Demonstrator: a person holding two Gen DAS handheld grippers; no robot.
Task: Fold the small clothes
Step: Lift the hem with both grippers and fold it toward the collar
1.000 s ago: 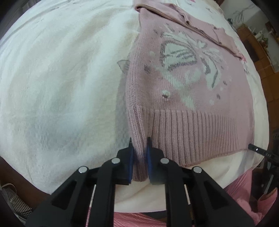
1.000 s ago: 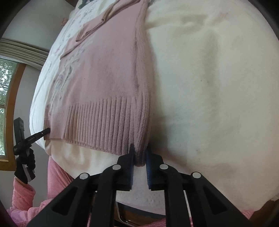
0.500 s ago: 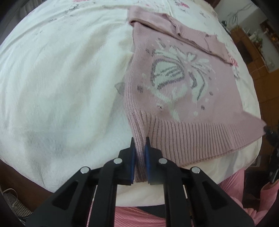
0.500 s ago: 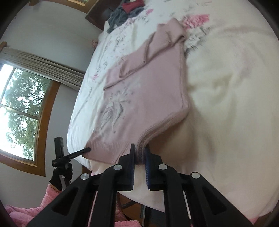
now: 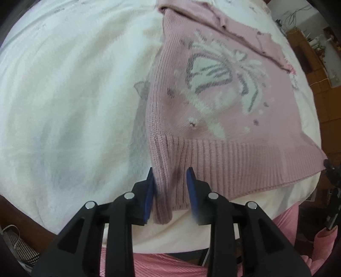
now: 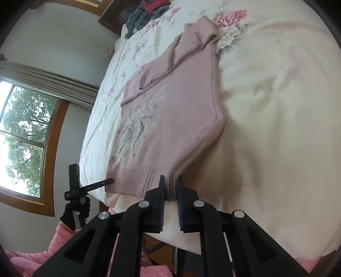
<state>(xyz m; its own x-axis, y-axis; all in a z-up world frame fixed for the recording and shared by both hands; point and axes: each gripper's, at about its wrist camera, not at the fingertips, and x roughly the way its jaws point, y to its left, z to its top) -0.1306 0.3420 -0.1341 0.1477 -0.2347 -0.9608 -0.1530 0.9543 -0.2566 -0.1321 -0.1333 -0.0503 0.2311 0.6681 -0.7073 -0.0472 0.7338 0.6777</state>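
The left tongs stand parted, their blue pads either side of the ribbed hem corner of a pink knitted sweater, not pinching it. The right tongs are closed tight on the opposite hem corner, lifted off the bed. The sweater lies front up on a white floral bedspread, butterfly motif showing, sleeves folded across its chest. Farther off, dark clothes are heaped near the headboard, beside a window.
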